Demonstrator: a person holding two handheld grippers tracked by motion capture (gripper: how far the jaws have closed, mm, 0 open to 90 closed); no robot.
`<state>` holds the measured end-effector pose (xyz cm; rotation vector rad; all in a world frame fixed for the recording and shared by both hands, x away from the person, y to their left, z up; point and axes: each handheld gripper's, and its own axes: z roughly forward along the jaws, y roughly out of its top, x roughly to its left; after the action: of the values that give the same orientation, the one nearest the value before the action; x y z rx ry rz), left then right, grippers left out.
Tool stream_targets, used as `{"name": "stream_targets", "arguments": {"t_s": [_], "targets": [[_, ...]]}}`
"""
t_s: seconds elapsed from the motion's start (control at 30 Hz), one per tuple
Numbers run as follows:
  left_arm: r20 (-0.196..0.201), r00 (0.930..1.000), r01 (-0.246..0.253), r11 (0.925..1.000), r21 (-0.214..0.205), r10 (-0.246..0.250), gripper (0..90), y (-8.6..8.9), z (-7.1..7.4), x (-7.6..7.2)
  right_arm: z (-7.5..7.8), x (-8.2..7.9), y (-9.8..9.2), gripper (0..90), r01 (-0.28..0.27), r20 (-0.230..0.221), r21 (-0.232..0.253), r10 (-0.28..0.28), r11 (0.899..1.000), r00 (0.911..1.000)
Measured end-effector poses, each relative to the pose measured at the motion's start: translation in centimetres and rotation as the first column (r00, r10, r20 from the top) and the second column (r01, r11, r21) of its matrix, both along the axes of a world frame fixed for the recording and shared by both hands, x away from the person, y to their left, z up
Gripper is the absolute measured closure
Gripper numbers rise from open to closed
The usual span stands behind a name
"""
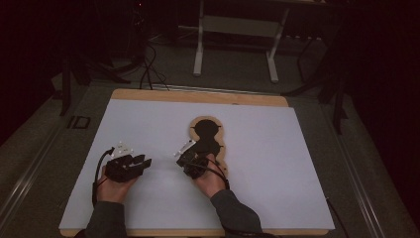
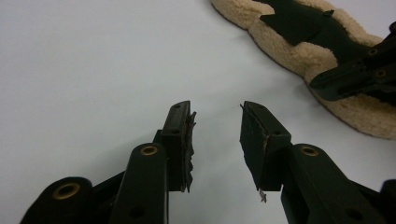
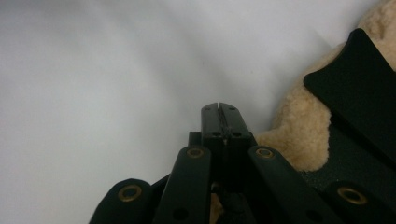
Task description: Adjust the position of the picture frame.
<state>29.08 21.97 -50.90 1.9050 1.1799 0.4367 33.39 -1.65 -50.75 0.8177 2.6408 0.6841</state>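
Fleece-edged pad (image 1: 198, 130), shaped a bit like a peanut with a black middle and a tan woolly border, is the thing I am working on. It lies flat on the white sheet (image 1: 267, 148) that covers the desk (image 1: 198, 95), a little right of the centre, with its long side running away from me.

I judge that the work is at an early point. The pad is not lifted, not folded and not turned; all of it rests on the sheet. What is left, as far as I can judge, is to get a real hold of its near end and then move it.

My right hand-held gripper (image 1: 192, 159) is at the near end of the pad. In the right gripper view the two jaws are pressed together, with no gap and nothing visible between them (image 3: 219, 112). The tips point at the white sheet just beside the woolly border (image 3: 299, 135), so I do not think they pinch the pad itself.

My left hand-held gripper (image 1: 143, 162) rests on the sheet well to the left of the pad. Its jaws are spread about halfway (image 2: 217, 126) and hold nothing; between them I see bare sheet.

About the look of the pad: the border is thick, curly and cream-tan (image 2: 280, 51), and it seems soft. The black part is smooth and matte, with a loose flap (image 2: 299, 21) lying on top.
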Motion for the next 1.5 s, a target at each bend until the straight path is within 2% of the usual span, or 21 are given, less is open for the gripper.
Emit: {"name": "stream_targets", "arguments": {"t_s": [0.13,0.57,0.67,0.87,1.0,1.13,1.27,1.47,1.5], "targets": [[0.001,1.0000,-0.001,1.0000,0.005,0.001,63.8,0.0,0.0,0.0,0.1,-0.2,-0.7,90.0,-0.008,-0.010,-0.007,0.007,1.000,0.9999],[0.007,0.9999,-0.008,0.9998,0.020,0.008,63.0,-0.1,0.0,-0.1,0.3,-0.8,-3.8,90.0,-0.003,-0.047,0.020,0.004,1.000,0.9989],[0.007,0.9999,-0.008,0.9997,0.023,0.008,63.0,-0.2,0.0,0.0,0.5,-0.9,-4.4,90.0,-0.001,-0.045,0.019,0.001,1.000,0.9990],[0.005,0.9999,-0.013,0.9995,0.030,0.013,62.5,-0.3,0.0,0.0,1.3,-1.3,-5.2,90.0,0.020,0.006,-0.015,-0.020,1.000,0.9998],[0.002,0.9999,-0.010,0.9993,0.037,0.010,62.4,-0.3,-0.1,0.1,1.2,-0.9,-6.0,90.0,0.034,-0.004,0.013,-0.034,0.999,0.9994],[0.001,1.0000,-0.010,0.9991,0.040,0.010,62.4,-0.4,-0.2,0.1,1.1,-0.9,-5.9,90.0,0.023,-0.005,0.041,-0.023,0.999,0.9997],[0.001,1.0000,-0.009,0.9992,0.040,0.009,62.4,-0.4,-0.2,0.1,0.8,-1.0,-5.0,90.0,0.001,-0.018,0.061,0.000,0.998,0.9998],[0.004,0.9999,-0.012,0.9994,0.031,0.012,62.3,-0.2,-0.1,0.0,-0.9,-1.2,-3.5,90.0,-0.016,-0.021,-0.022,0.015,1.000,0.9997],[0.004,0.9999,-0.013,0.9995,0.030,0.012,62.3,-0.2,-0.1,0.0,-1.1,-1.3,-3.5,90.0,-0.015,-0.022,-0.024,0.014,1.000,0.9997]]}}
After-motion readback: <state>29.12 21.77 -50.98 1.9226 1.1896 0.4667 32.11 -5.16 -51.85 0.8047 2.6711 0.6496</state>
